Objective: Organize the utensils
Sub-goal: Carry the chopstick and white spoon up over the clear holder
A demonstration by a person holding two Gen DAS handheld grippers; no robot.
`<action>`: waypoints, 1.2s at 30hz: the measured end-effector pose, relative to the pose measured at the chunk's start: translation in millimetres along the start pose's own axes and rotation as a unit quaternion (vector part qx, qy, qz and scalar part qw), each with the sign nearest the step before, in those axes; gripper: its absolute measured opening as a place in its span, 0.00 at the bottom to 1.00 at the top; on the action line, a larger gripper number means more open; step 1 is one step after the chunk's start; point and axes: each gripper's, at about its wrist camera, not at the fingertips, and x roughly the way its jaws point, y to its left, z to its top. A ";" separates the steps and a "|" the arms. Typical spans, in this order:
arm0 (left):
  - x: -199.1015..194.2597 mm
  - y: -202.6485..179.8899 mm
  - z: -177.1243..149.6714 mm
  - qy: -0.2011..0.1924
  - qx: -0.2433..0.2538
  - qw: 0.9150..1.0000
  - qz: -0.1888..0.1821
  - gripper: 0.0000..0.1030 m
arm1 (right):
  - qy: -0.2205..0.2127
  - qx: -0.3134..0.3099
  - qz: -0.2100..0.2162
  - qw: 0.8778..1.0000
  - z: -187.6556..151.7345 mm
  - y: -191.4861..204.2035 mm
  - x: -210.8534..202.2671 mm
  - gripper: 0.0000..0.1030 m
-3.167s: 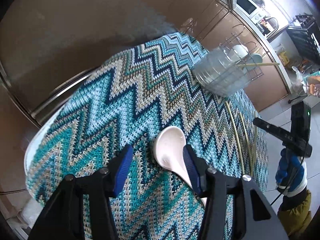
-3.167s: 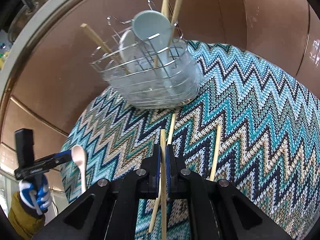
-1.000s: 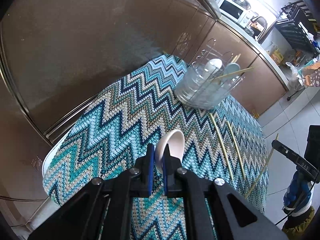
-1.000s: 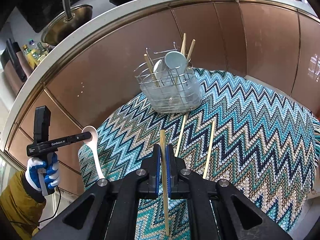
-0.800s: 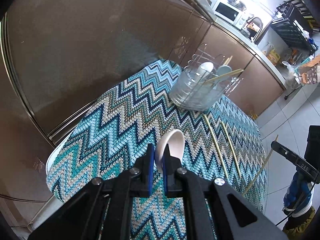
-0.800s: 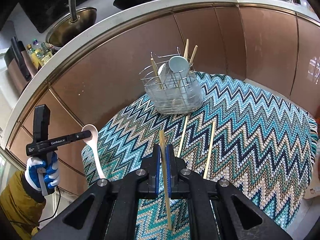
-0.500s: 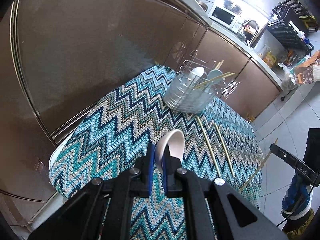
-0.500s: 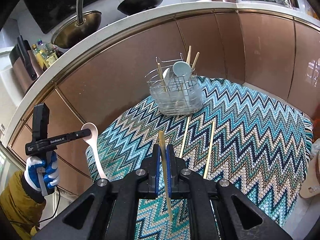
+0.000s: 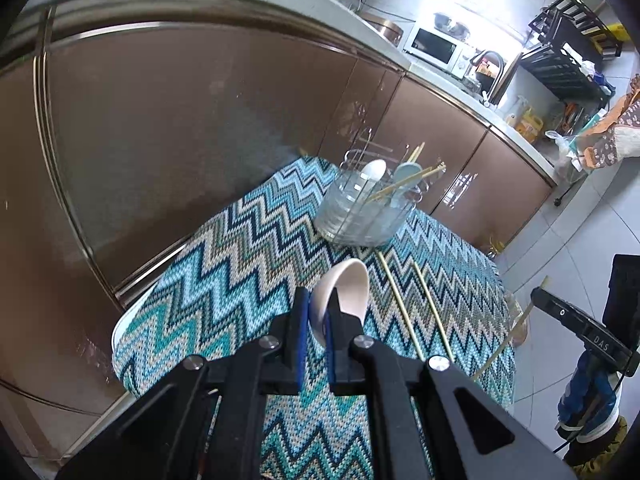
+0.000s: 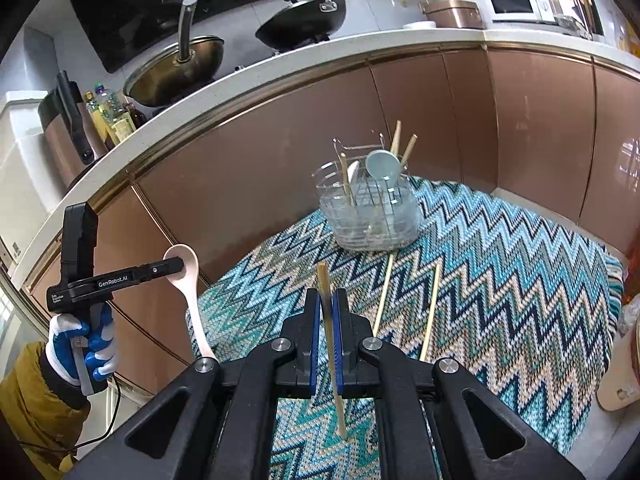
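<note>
Spoon (image 9: 344, 280) and chopstick (image 10: 329, 322) higher above cloth (image 10: 520, 300)

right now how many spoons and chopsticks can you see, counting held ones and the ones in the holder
spoons: 3 (held spoon in left gripper; white spoon, blue spoon in holder)
chopsticks: 6 (held chopstick in right gripper; 2 cloth chopsticks; 3 holder chopsticks)
total: 9

Home kitchen: woks (image 10: 298, 26) on counter, microwave (image 9: 434, 46), probably sink tap (image 9: 498, 76).
</note>
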 end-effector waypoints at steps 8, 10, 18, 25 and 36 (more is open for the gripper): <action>-3.7 -23.7 29.8 -0.036 0.020 0.999 -0.004 0.06 | -0.025 -0.021 0.017 0.999 28.7 8.6 8.6 0.05; -2.6 -29.4 38.0 -0.044 0.024 0.999 -0.005 0.06 | -0.028 -0.025 0.019 0.999 34.6 8.9 12.9 0.05; 10.2 -46.6 68.7 -0.069 0.029 0.997 0.001 0.06 | -0.047 -0.033 0.018 0.998 60.7 -1.7 25.2 0.05; 19.4 -74.5 115.8 -0.130 0.041 0.990 0.017 0.06 | -0.101 -0.041 0.006 0.994 105.7 -13.1 31.0 0.05; 74.8 -98.1 165.7 -0.220 0.089 0.962 0.132 0.06 | -0.205 -0.067 0.005 0.976 173.9 -11.6 47.2 0.05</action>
